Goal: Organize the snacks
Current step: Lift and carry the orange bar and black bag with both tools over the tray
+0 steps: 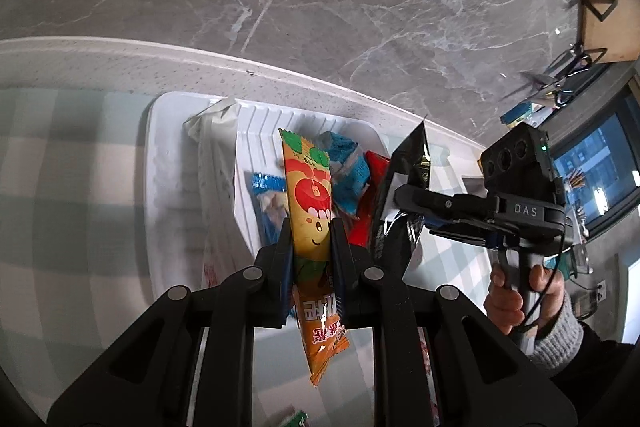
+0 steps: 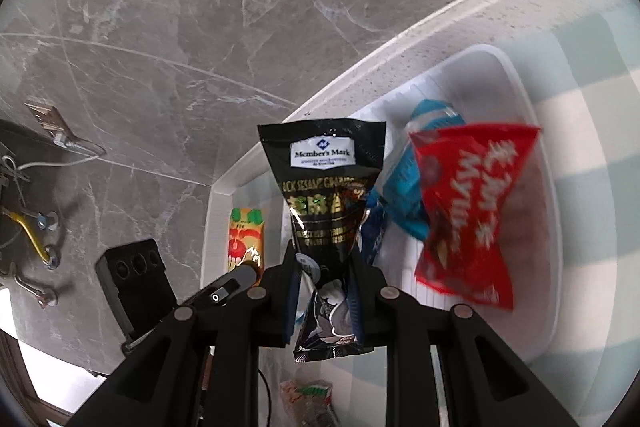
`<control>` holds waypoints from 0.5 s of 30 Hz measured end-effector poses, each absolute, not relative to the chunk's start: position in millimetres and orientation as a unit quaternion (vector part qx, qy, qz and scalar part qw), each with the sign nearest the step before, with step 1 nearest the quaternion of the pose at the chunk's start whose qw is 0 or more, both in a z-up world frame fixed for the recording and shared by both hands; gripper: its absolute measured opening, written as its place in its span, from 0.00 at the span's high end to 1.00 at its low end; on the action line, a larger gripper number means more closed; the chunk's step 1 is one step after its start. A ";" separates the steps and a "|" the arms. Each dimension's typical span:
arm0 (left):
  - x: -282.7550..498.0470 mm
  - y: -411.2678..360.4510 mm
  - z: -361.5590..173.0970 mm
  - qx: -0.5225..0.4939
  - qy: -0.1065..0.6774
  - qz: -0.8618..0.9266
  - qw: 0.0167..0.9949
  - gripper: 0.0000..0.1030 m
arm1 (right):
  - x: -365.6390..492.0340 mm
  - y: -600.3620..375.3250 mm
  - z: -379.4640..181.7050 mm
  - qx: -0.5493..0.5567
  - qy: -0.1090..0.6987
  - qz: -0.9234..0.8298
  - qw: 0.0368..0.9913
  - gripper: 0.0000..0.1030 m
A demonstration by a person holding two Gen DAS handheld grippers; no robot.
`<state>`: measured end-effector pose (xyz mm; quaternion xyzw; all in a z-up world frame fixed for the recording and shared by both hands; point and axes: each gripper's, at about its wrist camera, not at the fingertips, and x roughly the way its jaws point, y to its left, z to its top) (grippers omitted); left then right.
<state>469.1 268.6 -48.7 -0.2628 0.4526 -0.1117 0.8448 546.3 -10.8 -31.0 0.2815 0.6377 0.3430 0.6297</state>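
Note:
My left gripper [image 1: 311,227] is shut on an orange snack packet [image 1: 310,211] with a red apple print, held above the white bin [image 1: 168,131]. My right gripper [image 2: 322,255] is shut on a black Member's Mark sesame pouch [image 2: 326,183], held over the same bin [image 2: 536,131]. In the left wrist view the right gripper [image 1: 404,195] and the black pouch [image 1: 400,187] are just right of the orange packet. In the right wrist view the orange packet [image 2: 246,239] and a left finger [image 2: 236,279] show at left. A red packet [image 2: 468,211] shows blurred above the bin.
The bin holds blue packets [image 1: 344,171] and a red packet [image 1: 370,211], and a white plastic bag [image 1: 216,163] drapes over its left wall. The bin stands on a pale green checked cloth [image 1: 60,187] near the table's white edge [image 1: 280,71]. Grey marble floor lies beyond.

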 end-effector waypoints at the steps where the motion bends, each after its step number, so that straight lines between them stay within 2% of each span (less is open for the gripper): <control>1: 472.2 268.0 -49.9 -0.259 0.453 -0.111 0.846 0.86 | 548.9 -5.9 -33.0 0.275 0.639 0.345 0.630 0.78; 11: 514.1 251.4 -67.9 -0.171 0.474 -0.082 0.860 0.85 | 554.9 33.0 -41.1 0.179 0.644 0.349 0.657 0.73; 14: 520.7 244.3 -74.7 -0.145 0.483 -0.069 0.861 0.85 | 552.6 37.2 -40.3 0.162 0.640 0.348 0.666 0.69; 15: 522.3 242.9 -77.2 -0.136 0.486 -0.062 0.861 0.82 | 551.9 37.0 -39.8 0.160 0.638 0.349 0.668 0.67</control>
